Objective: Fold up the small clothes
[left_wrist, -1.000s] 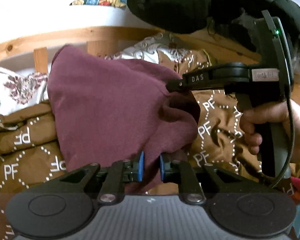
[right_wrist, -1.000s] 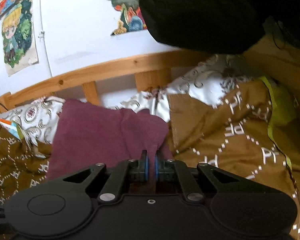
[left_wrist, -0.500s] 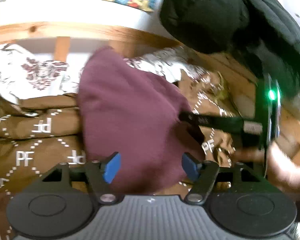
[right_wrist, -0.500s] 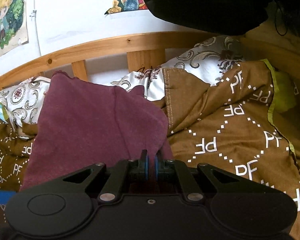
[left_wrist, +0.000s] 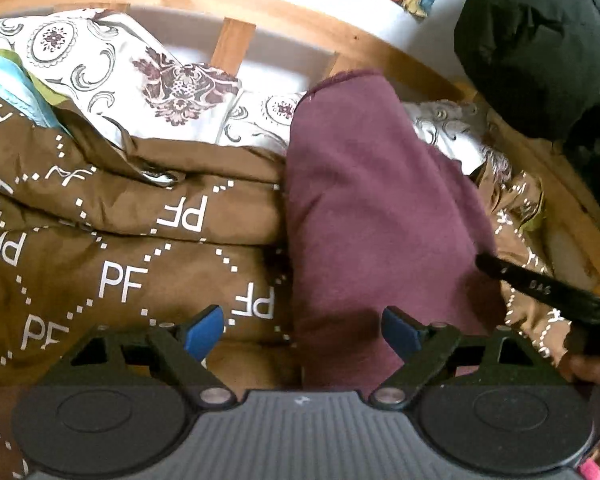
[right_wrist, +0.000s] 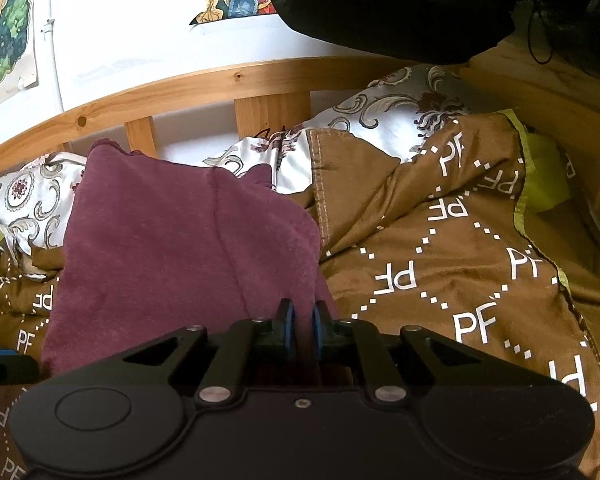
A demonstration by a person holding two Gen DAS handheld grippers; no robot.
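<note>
A maroon garment point(left_wrist: 376, 208) lies on the brown quilt, its far end up against the wooden rail; it also shows in the right wrist view point(right_wrist: 180, 240). My left gripper point(left_wrist: 302, 330) is open and empty, its blue pads wide apart over the garment's near left edge. My right gripper point(right_wrist: 302, 330) is shut on the garment's near right edge. In the left wrist view its black finger point(left_wrist: 540, 288) reaches in from the right onto the cloth.
A brown quilt point(left_wrist: 120, 260) printed with PF covers the bed, also in the right wrist view point(right_wrist: 440, 260). Patterned white pillows point(left_wrist: 112, 72) lie along a wooden rail point(right_wrist: 240, 80). A black padded jacket point(left_wrist: 540, 48) hangs at upper right.
My left gripper has opened, let go of the garment and shifted left. The garment has settled flatter on the quilt. My right gripper stays shut on its edge.
</note>
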